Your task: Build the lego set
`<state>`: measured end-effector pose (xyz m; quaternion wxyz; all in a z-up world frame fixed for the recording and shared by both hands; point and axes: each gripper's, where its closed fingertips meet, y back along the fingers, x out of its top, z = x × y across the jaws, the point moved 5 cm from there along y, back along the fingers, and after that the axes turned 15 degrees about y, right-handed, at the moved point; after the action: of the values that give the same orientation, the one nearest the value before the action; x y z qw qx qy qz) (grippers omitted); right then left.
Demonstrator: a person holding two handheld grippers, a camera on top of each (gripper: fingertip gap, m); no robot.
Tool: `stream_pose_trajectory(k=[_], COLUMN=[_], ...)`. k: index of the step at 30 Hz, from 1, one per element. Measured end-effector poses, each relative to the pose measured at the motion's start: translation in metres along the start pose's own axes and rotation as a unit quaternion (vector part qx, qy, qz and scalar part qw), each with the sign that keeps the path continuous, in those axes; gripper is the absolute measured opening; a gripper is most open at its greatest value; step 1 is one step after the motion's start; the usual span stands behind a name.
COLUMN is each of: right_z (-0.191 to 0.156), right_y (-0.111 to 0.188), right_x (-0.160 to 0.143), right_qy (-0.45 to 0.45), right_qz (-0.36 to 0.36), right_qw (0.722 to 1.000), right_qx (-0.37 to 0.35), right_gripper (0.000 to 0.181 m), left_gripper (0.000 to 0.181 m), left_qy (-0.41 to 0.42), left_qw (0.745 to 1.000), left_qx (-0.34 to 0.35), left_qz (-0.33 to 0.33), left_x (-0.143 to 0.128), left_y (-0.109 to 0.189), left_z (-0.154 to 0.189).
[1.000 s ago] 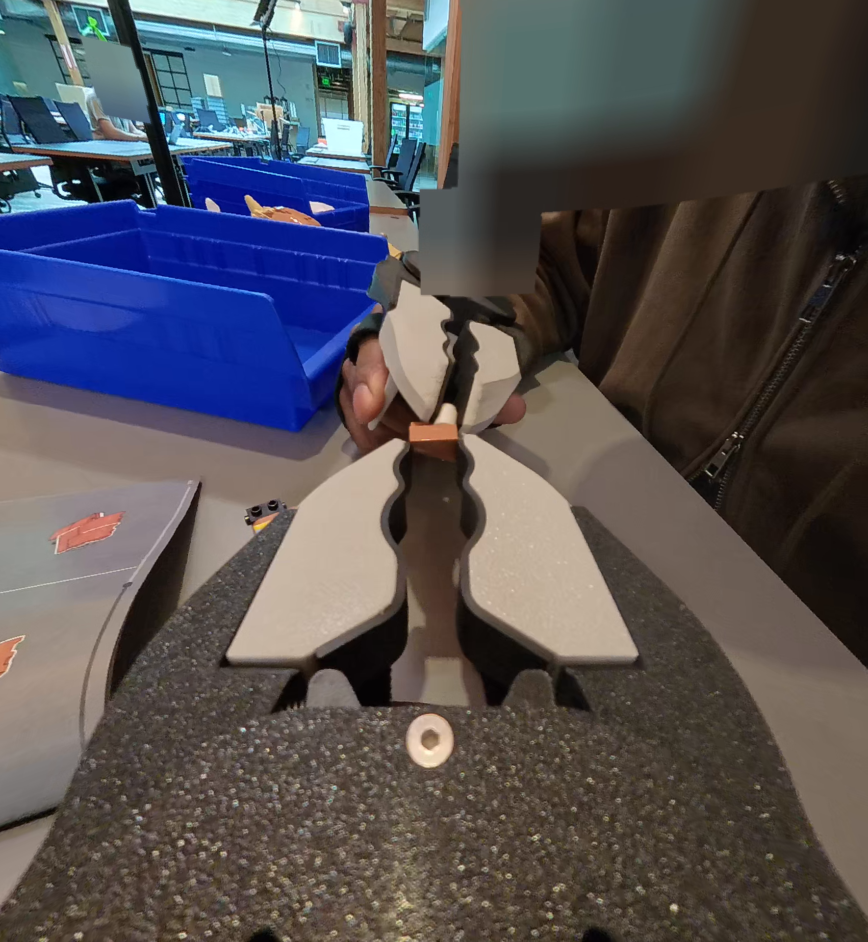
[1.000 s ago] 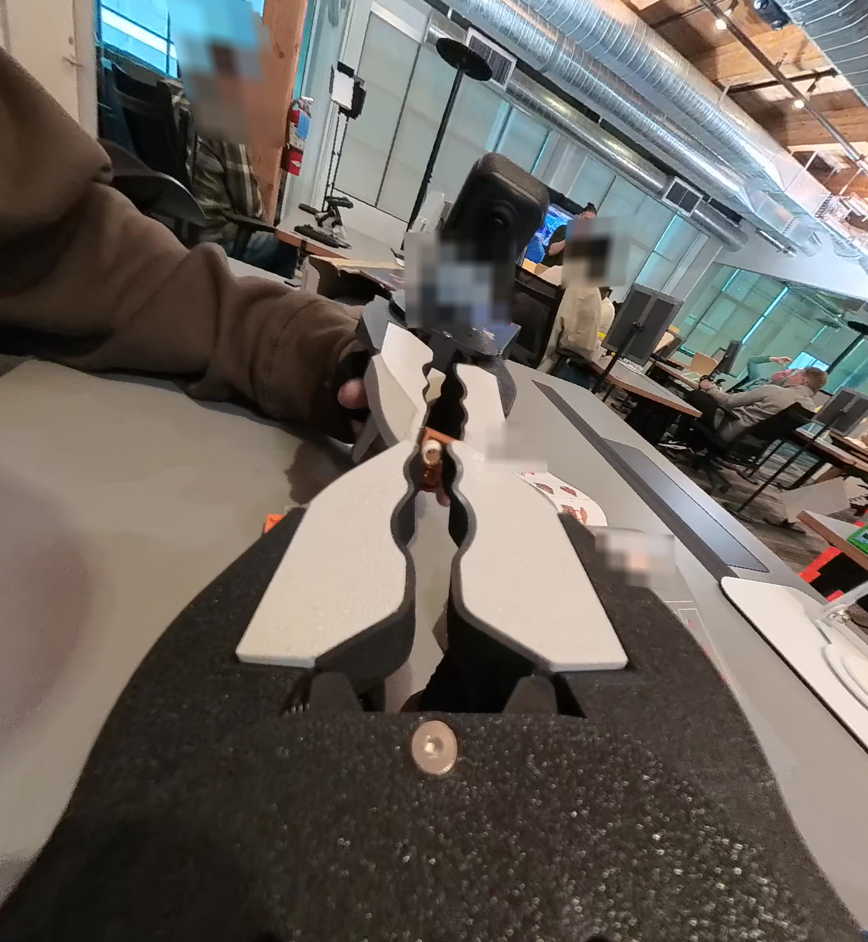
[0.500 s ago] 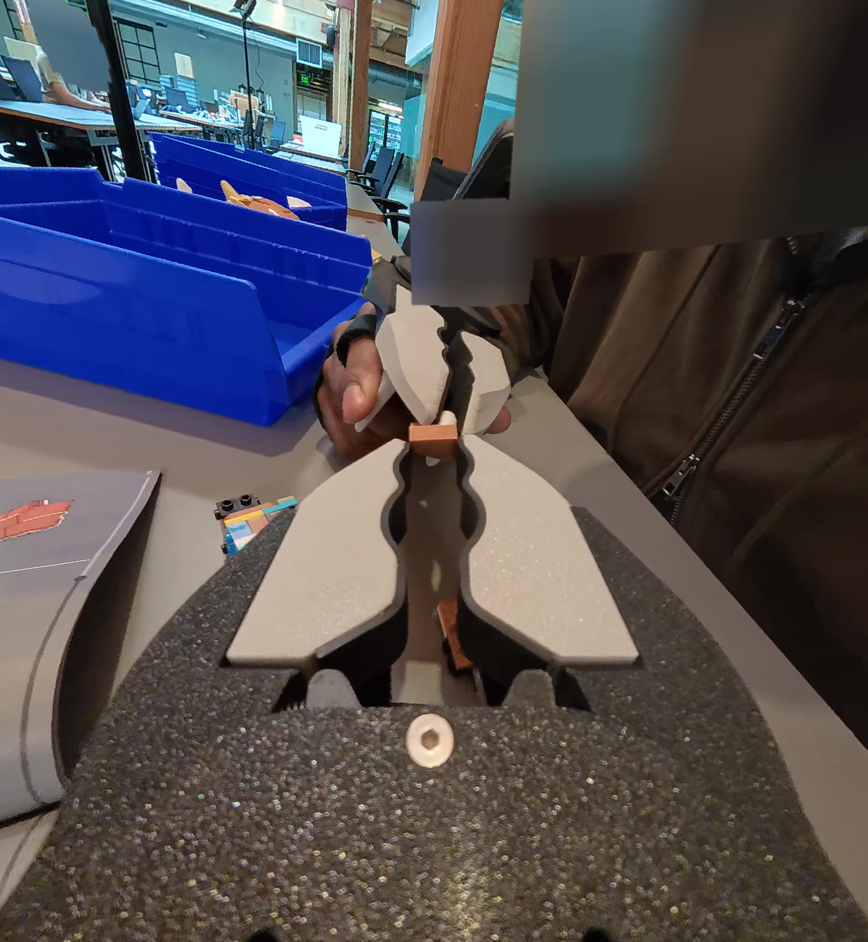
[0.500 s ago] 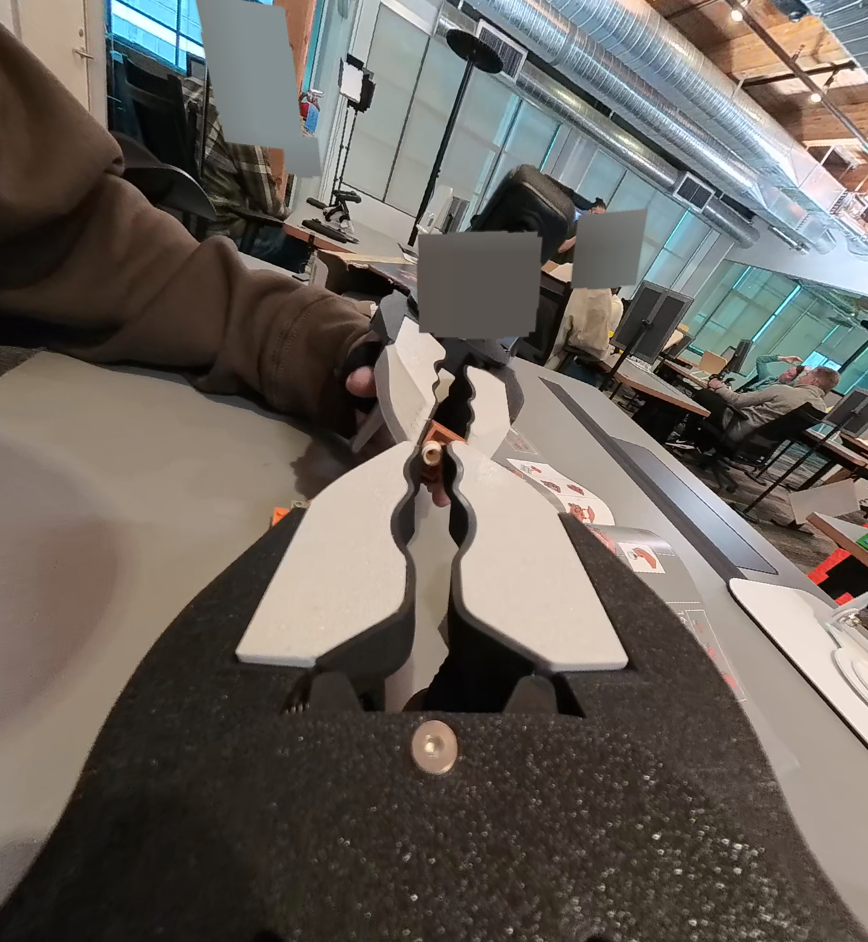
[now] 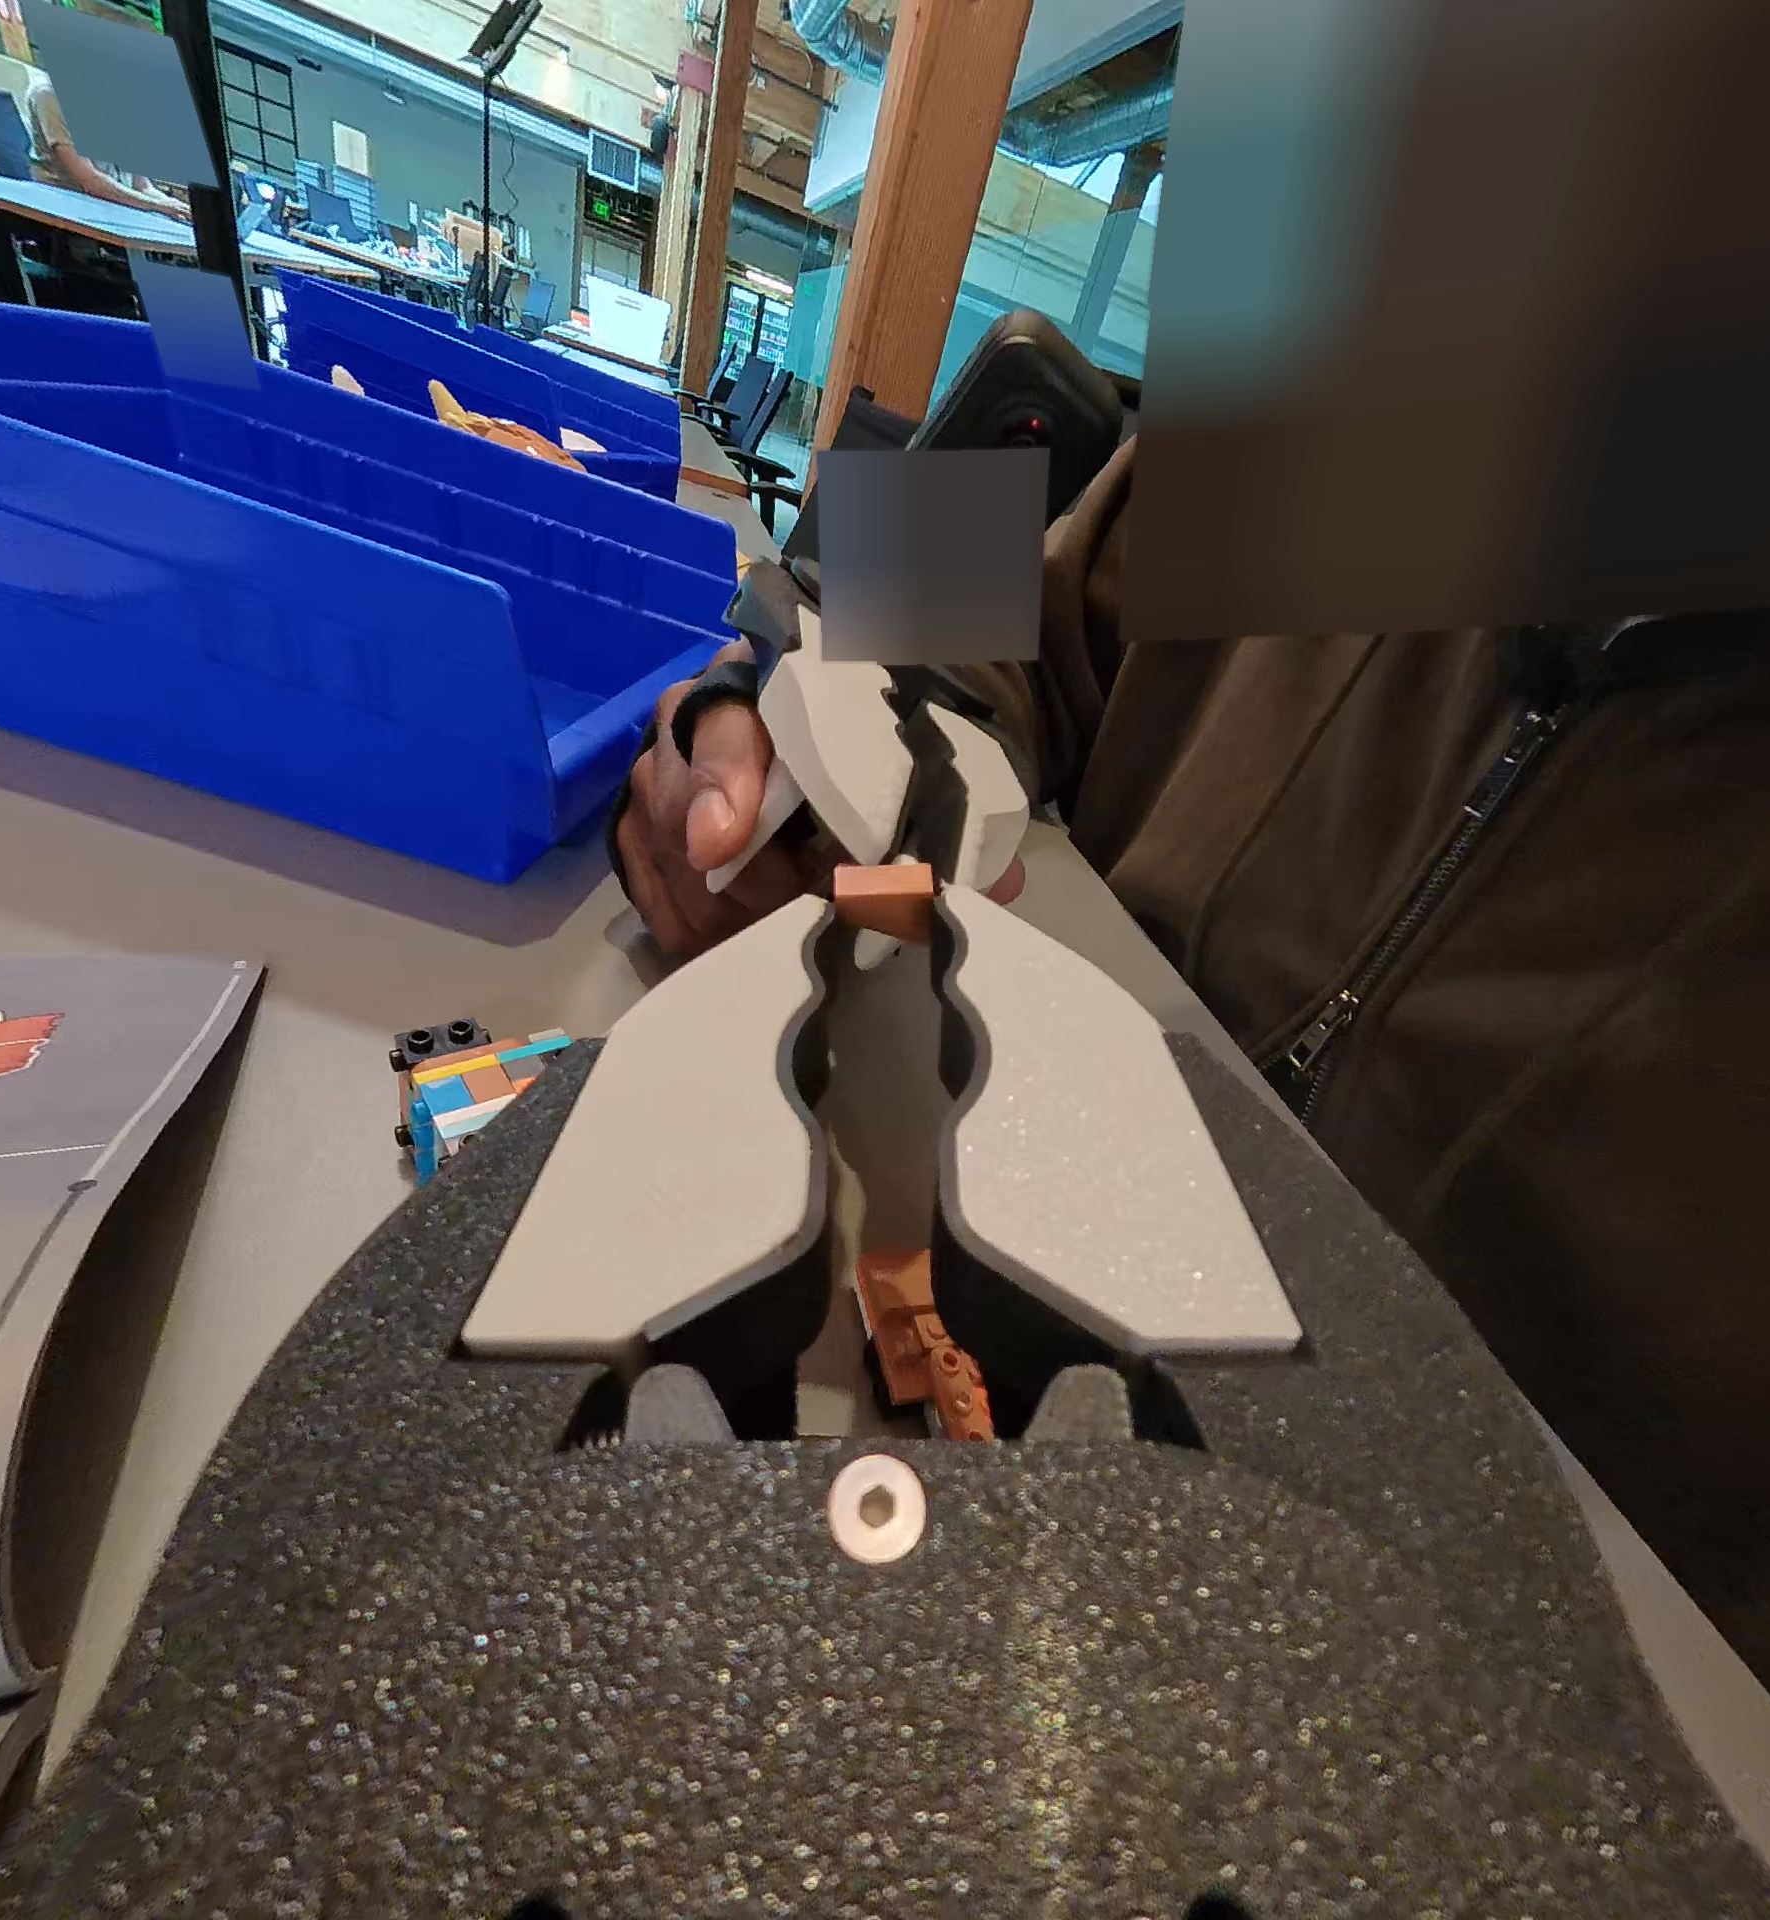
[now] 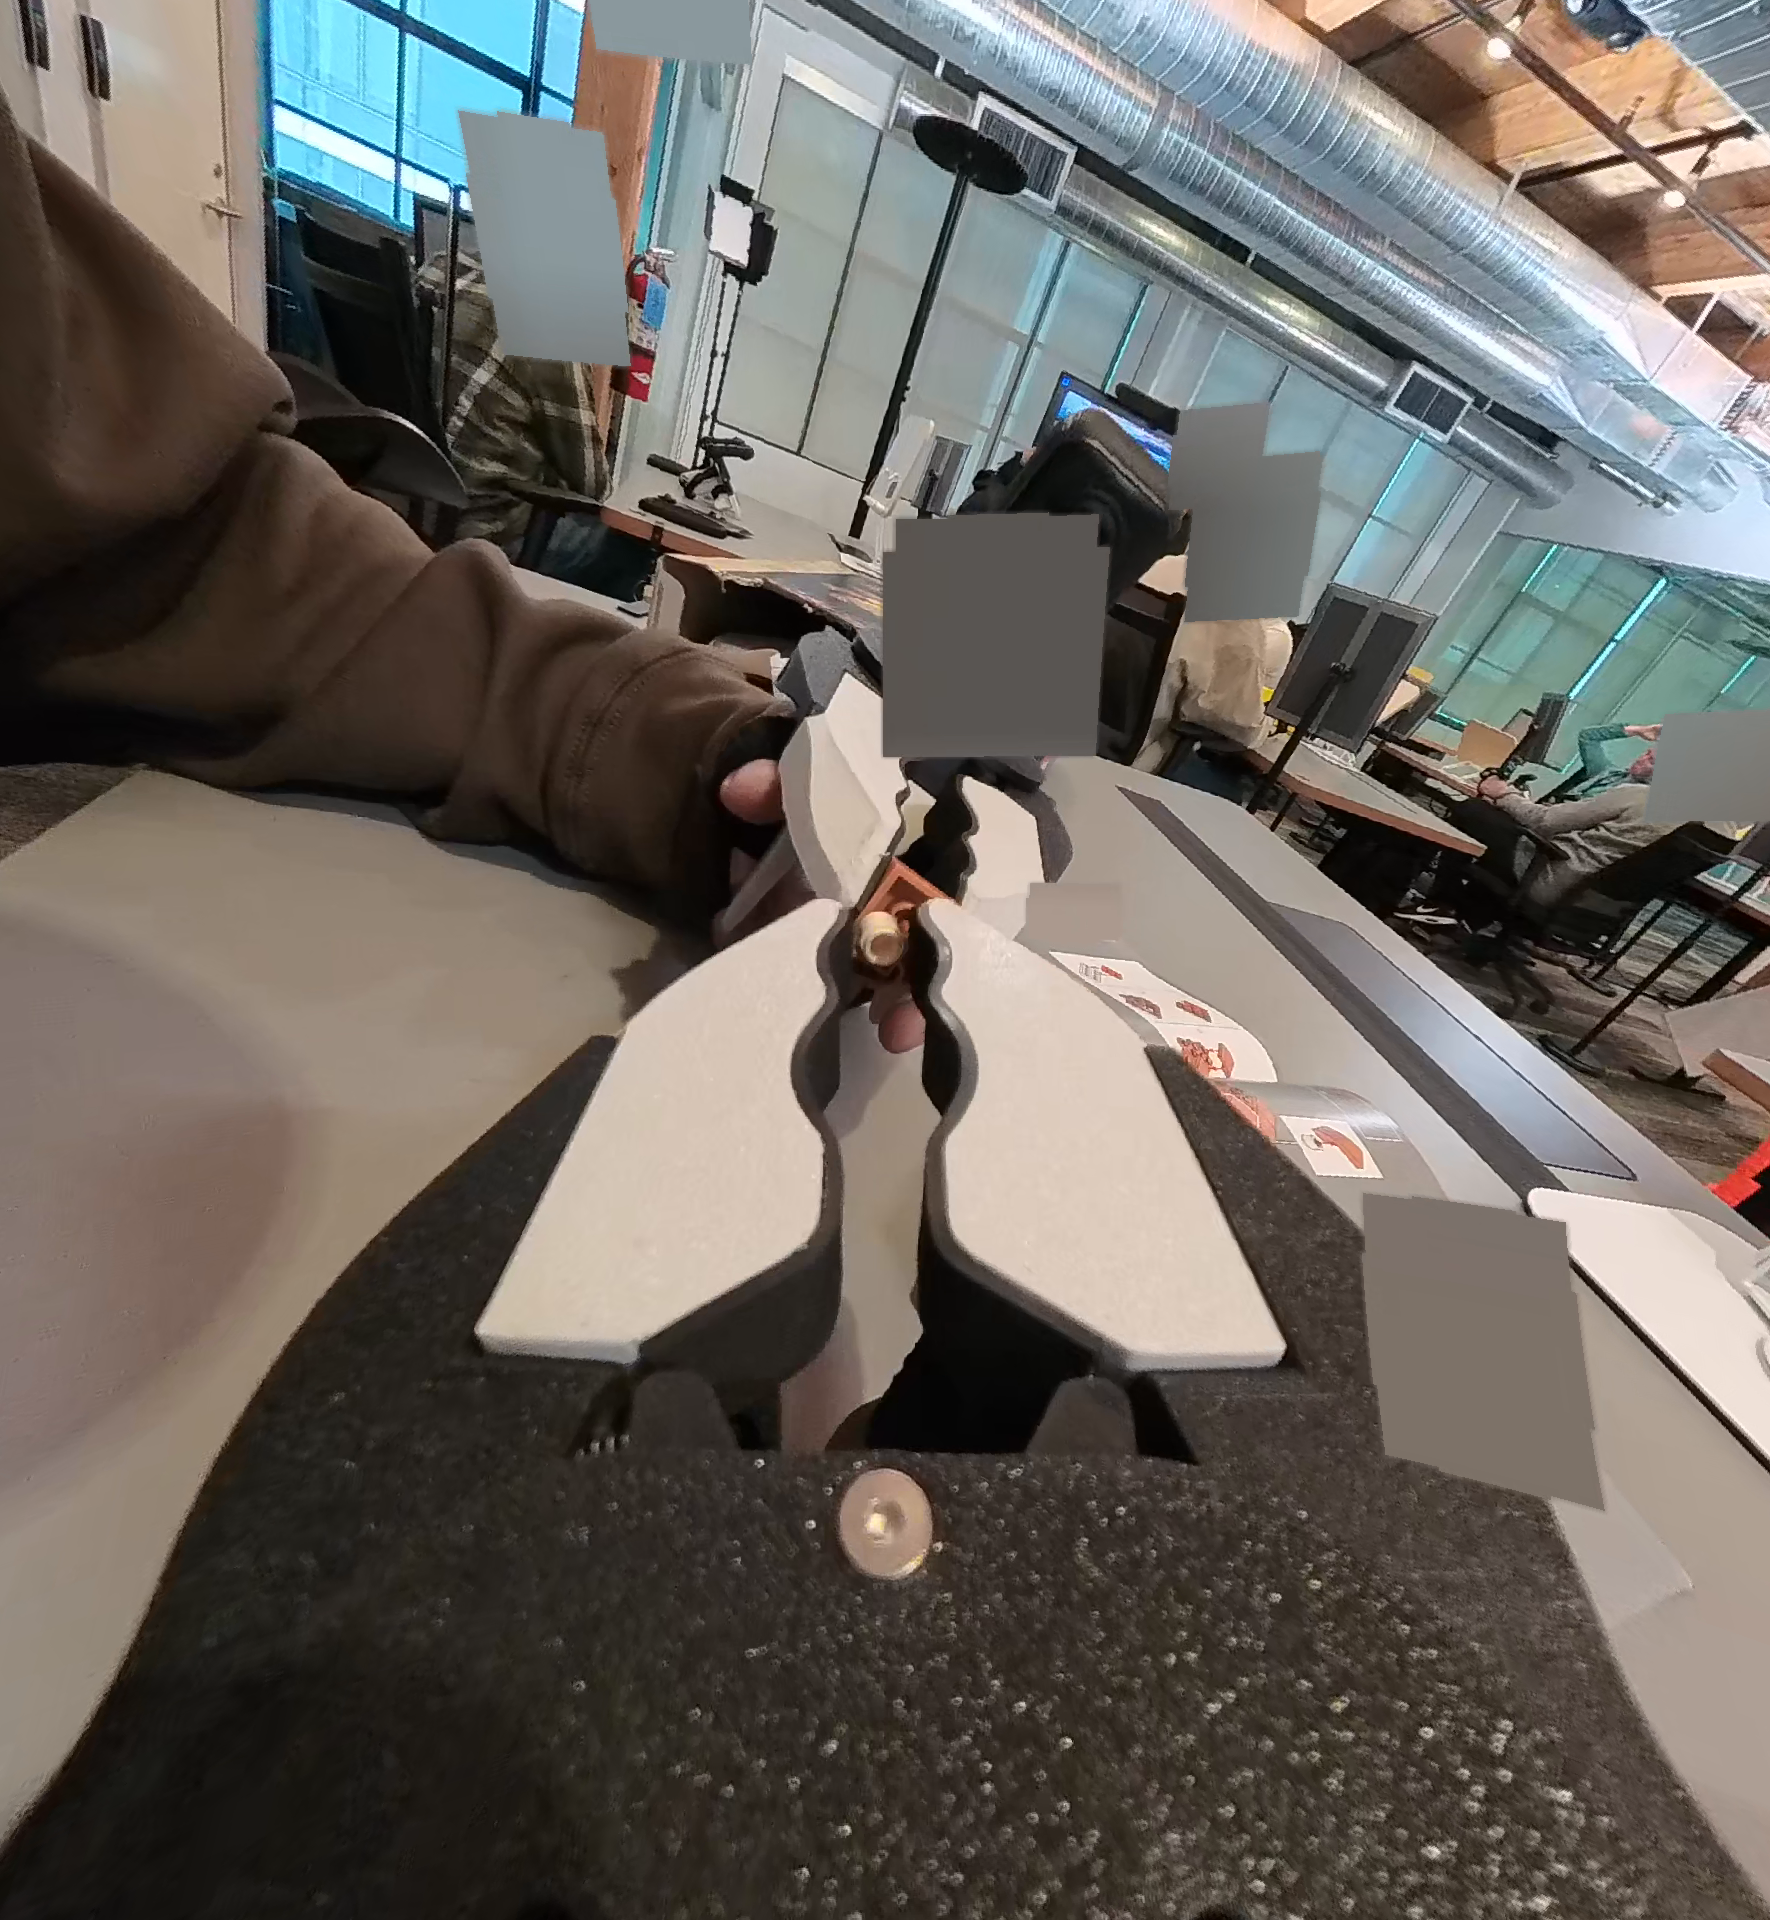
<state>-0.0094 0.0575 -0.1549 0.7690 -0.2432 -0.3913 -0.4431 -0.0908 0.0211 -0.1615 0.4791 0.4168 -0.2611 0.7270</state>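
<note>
In the left wrist view my left gripper [image 5: 883,916] is shut on a small brown brick [image 5: 883,900] and holds it above the grey table [image 5: 237,935]. My right gripper [image 5: 907,831] faces it tip to tip. In the right wrist view my right gripper [image 6: 879,938] is shut on a small cream round piece [image 6: 879,935], which touches the brown brick [image 6: 902,891] held by the left gripper [image 6: 922,852]. A small multi-coloured lego assembly [image 5: 465,1081] lies on the table to the left. Loose brown pieces [image 5: 922,1340] lie under the left gripper.
An open instruction booklet [image 5: 50,1143] lies at the left and also shows in the right wrist view [image 6: 1224,1060]. Blue bins [image 5: 289,644] stand behind it. A person in a brown jacket [image 5: 1483,987] sits at the right table edge. A white tray [image 6: 1743,1351] is at the far right.
Both grippers stay tip to tip with their pieces held. The left view has swung, so the multi-coloured assembly and the loose brown pieces have come into sight.
</note>
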Motion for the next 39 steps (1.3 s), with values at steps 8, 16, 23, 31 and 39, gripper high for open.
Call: stream_pose_trajectory(k=[8, 16, 23, 31, 39], right_z=[0.007, 0.011, 0.008, 0.007, 0.008], right_y=[0.005, 0.009, 0.006, 0.005, 0.006], right_x=[0.005, 0.010, 0.009, 0.007, 0.007], right_qy=[0.006, 0.065, 0.096, 0.084, 0.065], right_qz=[0.018, 0.010, -0.009, -0.009, 0.000], right_qw=[0.999, 0.994, 0.991, 0.993, 0.995], right_qx=[-0.034, -0.084, -0.094, -0.084, -0.074], right_gripper=[0.017, 0.017, 0.017, 0.016, 0.012], left_gripper=[0.016, 0.016, 0.016, 0.016, 0.016], left_qy=[0.013, 0.023, 0.019, 0.017, 0.010], left_qw=[0.999, 0.997, 0.997, 0.997, 0.997], left_qx=[-0.003, 0.015, 0.022, 0.026, 0.023], left_qz=[0.029, 0.076, 0.077, 0.076, 0.067], left_x=[0.005, 0.017, 0.019, 0.018, 0.016], left_y=[0.000, 0.002, -0.001, -0.001, -0.001], left_z=[-0.001, -0.003, -0.002, -0.003, -0.002])
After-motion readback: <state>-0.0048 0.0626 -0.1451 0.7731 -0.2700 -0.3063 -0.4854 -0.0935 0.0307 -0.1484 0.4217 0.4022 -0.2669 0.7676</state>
